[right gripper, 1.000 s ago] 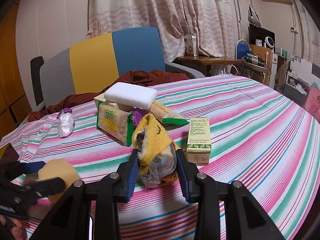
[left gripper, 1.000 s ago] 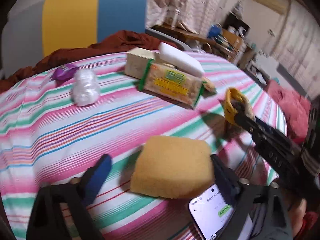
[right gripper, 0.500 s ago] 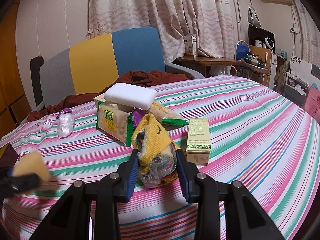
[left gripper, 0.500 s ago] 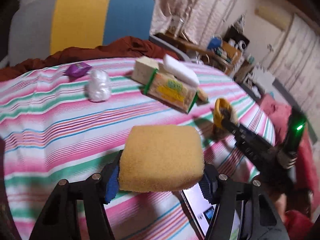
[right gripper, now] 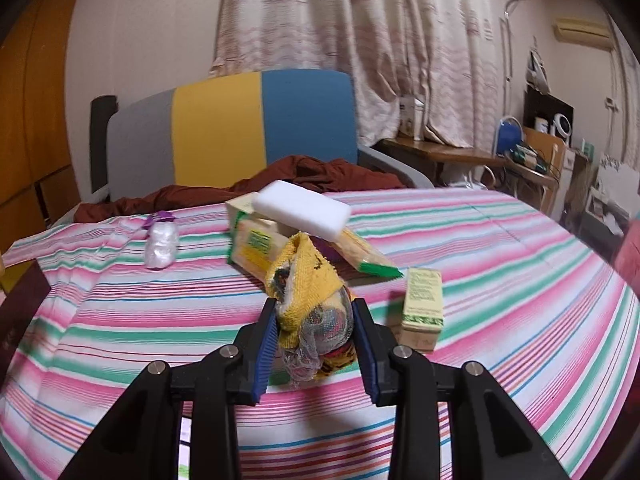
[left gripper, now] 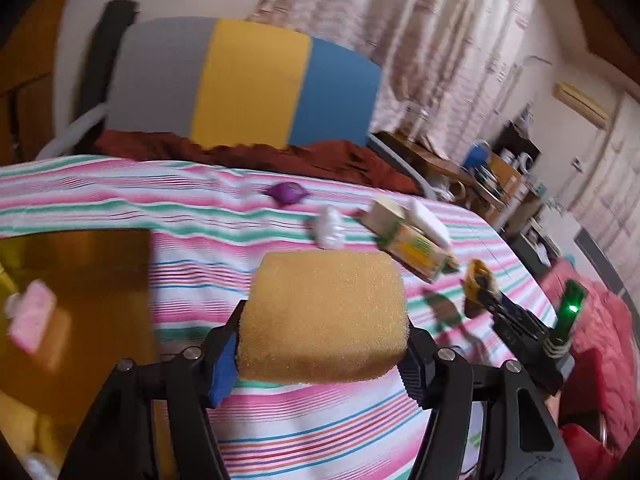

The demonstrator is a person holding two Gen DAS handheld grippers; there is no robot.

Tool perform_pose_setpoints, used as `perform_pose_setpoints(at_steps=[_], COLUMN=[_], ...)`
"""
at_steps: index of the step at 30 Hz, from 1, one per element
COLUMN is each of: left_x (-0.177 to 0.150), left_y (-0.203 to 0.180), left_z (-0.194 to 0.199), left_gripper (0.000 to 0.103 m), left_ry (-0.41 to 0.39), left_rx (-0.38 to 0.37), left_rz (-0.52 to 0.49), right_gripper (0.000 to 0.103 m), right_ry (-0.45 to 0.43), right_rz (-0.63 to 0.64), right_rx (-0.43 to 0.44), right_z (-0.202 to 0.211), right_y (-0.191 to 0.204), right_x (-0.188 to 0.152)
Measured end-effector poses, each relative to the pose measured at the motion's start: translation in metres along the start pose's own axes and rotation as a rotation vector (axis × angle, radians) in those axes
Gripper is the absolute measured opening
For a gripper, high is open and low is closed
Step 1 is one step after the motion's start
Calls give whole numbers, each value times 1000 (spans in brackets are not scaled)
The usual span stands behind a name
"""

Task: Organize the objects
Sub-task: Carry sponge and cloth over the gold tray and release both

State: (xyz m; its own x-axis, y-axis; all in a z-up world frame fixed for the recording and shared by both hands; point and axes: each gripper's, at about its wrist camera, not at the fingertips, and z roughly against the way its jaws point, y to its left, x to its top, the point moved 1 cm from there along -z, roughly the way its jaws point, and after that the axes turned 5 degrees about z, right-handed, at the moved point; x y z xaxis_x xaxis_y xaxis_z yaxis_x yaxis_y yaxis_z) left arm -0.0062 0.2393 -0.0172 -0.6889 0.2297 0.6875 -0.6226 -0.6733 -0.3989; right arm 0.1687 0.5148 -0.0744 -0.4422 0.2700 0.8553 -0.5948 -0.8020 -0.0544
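Observation:
My left gripper (left gripper: 320,344) is shut on a thick tan sponge (left gripper: 324,316) and holds it in the air above the striped tablecloth (left gripper: 120,216). My right gripper (right gripper: 316,340) is shut on a yellow cloth bundle (right gripper: 312,300) with netting around it, just above the cloth; in the left wrist view the right gripper (left gripper: 478,284) shows at the right. Behind it lie a green-edged packet (right gripper: 256,244) with a white foam block (right gripper: 302,216) on top, a small pale green box (right gripper: 424,300), a crumpled clear bag (right gripper: 162,246) and a purple wrapper (right gripper: 160,216).
A brown box (left gripper: 72,300) with a pink item (left gripper: 32,320) inside sits at the table's left edge. Behind the table stands a grey, yellow and blue chair (right gripper: 224,132) with a dark red cloth (right gripper: 304,176). A cluttered desk (right gripper: 460,156) is at the back right.
My left gripper closed on the tan sponge, lifted it off the cloth and swung left toward the brown box. The right gripper rose slightly with its bundle.

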Motion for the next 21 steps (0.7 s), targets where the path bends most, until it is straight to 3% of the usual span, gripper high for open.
perform_pose_setpoints(at_steps=[7,12,21], left_x=[5,3,-18], left_y=[74,128,188], left_z=[25,34,66], left_gripper=[66,66,67], left_ry=[-30,-3,-10], left_rx=[99,137,199], left_rz=[116,242,332], right_gripper=[35,35,35], right_ry=[-60,-84,-41], right_rz=[-59,-28,59], right_rx=[126,279,565], right_z=[42,67,86], right_y=[29,81,184], right_x=[27,42,45])
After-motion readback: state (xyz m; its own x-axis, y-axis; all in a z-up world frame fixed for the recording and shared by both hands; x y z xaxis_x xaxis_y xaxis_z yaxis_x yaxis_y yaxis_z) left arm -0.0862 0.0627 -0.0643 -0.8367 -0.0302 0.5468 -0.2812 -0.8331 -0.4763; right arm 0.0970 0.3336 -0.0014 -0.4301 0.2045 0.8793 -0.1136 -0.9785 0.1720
